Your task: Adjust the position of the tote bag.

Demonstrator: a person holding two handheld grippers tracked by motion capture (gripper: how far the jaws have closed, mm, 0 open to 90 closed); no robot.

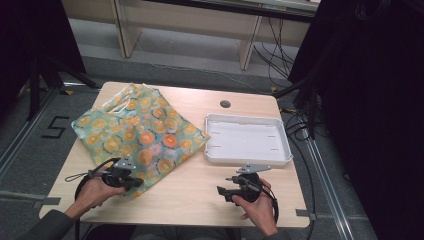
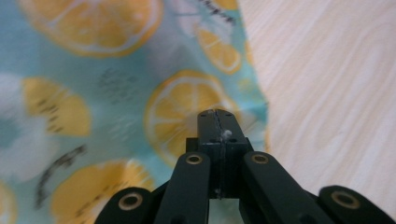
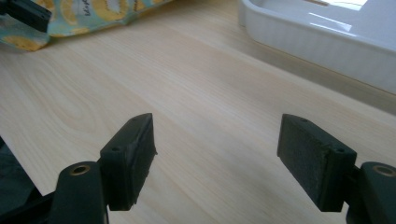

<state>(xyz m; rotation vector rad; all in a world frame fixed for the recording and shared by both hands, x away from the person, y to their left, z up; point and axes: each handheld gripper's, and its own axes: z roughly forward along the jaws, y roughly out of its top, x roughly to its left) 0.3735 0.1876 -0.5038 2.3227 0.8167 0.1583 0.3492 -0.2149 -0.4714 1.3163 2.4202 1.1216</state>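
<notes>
A light blue cloth (image 1: 137,131) printed with orange slices lies spread over the left half of the wooden table (image 1: 200,195). My left gripper (image 1: 138,183) sits at the cloth's near corner. In the left gripper view its jaws are pressed together at the cloth (image 2: 116,88) edge, and they seem to pinch the thin fabric. My right gripper (image 1: 223,192) hovers low over bare wood near the front edge, open and holding nothing. In the right gripper view its pads (image 3: 130,158) stand wide apart above the tabletop.
A white rectangular tray (image 1: 247,139) stands empty on the right half of the table, just beyond the right gripper, and its wall (image 3: 322,46) shows up close. A round cable hole (image 1: 225,104) is near the far edge. Bare wood lies between the two grippers.
</notes>
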